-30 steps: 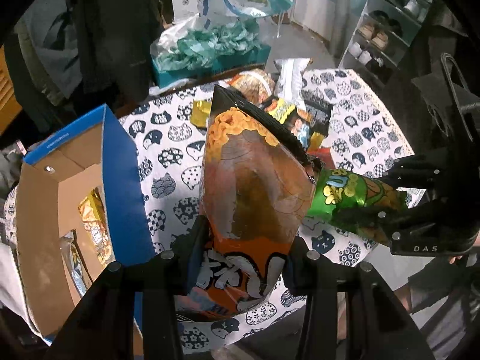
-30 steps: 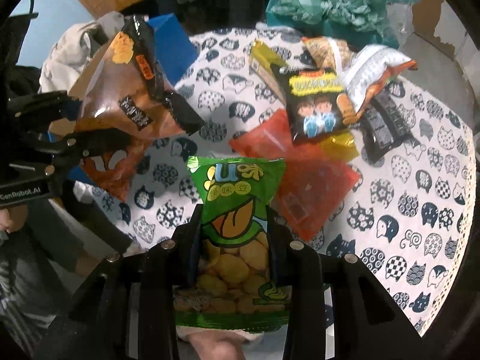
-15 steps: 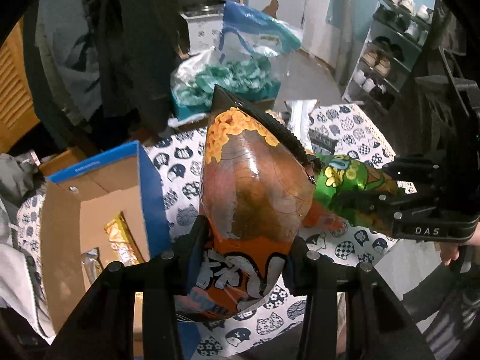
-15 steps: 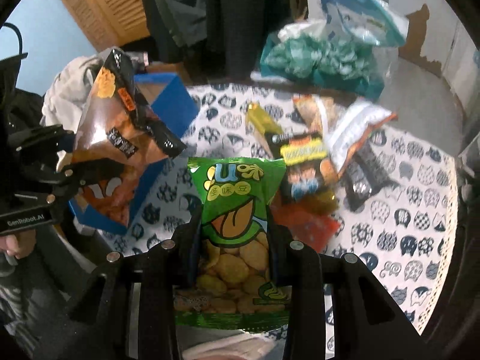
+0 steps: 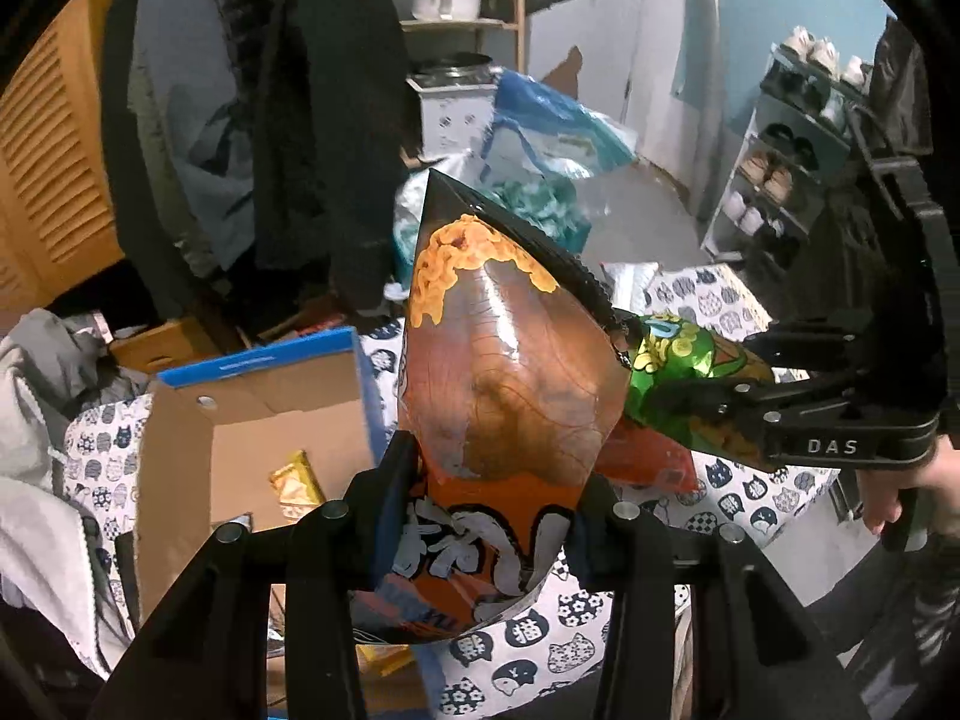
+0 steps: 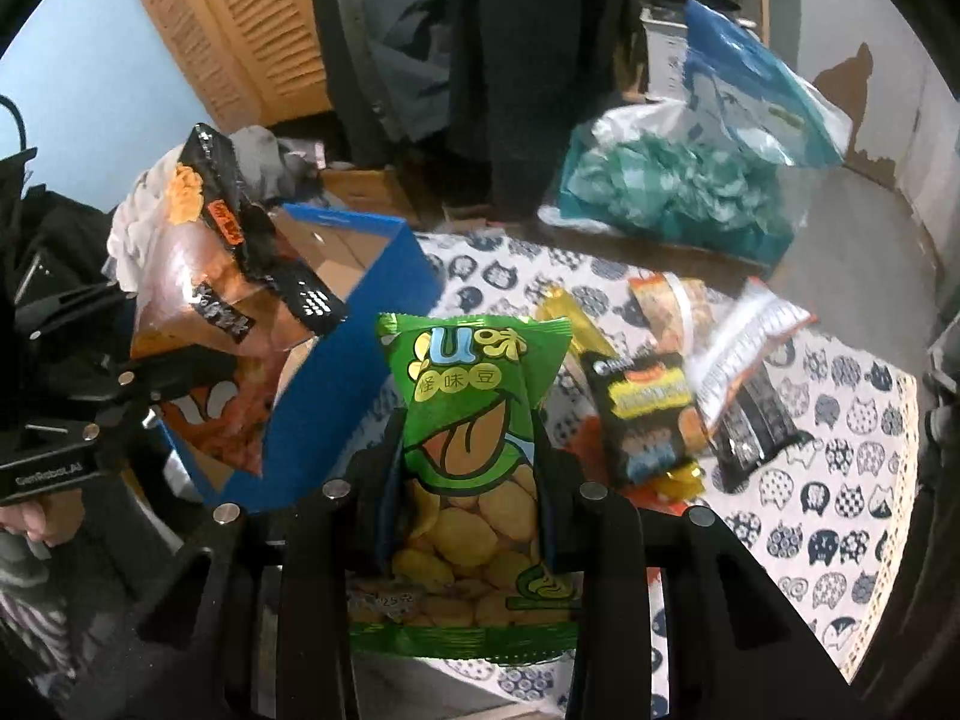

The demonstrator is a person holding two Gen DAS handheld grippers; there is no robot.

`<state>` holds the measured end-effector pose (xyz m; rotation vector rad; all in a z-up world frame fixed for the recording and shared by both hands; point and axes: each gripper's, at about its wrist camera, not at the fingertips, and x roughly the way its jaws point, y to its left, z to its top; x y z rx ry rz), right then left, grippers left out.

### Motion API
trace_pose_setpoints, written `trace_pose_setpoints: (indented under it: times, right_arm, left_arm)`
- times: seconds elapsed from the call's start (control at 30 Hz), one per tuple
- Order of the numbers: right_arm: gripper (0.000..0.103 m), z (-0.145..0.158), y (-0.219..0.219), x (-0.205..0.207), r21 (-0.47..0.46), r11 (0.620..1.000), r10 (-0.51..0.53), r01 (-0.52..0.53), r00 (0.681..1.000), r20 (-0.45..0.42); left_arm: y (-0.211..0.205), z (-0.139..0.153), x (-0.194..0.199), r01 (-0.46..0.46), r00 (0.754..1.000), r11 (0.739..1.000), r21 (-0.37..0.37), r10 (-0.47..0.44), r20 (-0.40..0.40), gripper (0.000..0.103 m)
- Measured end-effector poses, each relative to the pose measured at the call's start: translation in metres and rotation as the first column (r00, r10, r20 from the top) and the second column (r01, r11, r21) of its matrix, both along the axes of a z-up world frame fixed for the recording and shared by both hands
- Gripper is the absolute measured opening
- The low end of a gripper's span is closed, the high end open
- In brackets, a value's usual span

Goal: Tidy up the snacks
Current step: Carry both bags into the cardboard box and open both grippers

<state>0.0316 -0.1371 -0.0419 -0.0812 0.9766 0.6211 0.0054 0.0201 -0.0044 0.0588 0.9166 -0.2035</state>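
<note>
My left gripper (image 5: 492, 480) is shut on an orange and black snack bag (image 5: 504, 372), held upright above the table beside the open blue cardboard box (image 5: 258, 360). My right gripper (image 6: 468, 462) is shut on a green bean snack bag (image 6: 468, 420), also lifted off the table. In the right wrist view the left gripper (image 6: 144, 384) with the orange bag (image 6: 210, 300) hangs over the blue box (image 6: 336, 396). In the left wrist view the right gripper (image 5: 708, 396) with the green bag (image 5: 678, 372) is to the right.
Several snack packets (image 6: 654, 408) lie in a heap on the cat-print tablecloth (image 6: 828, 516). The box holds a yellow packet (image 5: 294, 480). A bag of teal wrappers (image 6: 672, 192) sits behind the table. Hanging clothes (image 5: 324, 120) and a shoe rack (image 5: 780, 168) stand around.
Both grippers have risen with their bags and tilted up, so the room behind the table shows more. The blue box has slid closer under the orange bag.
</note>
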Motion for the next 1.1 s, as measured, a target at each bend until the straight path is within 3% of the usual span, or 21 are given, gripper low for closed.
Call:
trace_pose_setpoints:
  times: [0.53, 1.1]
  right_arm:
    - [0.034, 0.009, 0.086, 0.012, 0.003, 0.995, 0.096, -0.096, 0.995, -0.003]
    - [0.034, -0.009, 0.186, 0.021, -0.026, 0.980, 0.195, -0.196, 0.980, -0.045]
  left_arm:
    - [0.085, -0.011, -0.009, -0.161, 0.987, 0.987, 0.002, 0.161, -0.010, 0.045]
    - [0.168, -0.040, -0.023, -0.338, 0.939, 0.941, 0.025, 0.339, -0.062, 0.045]
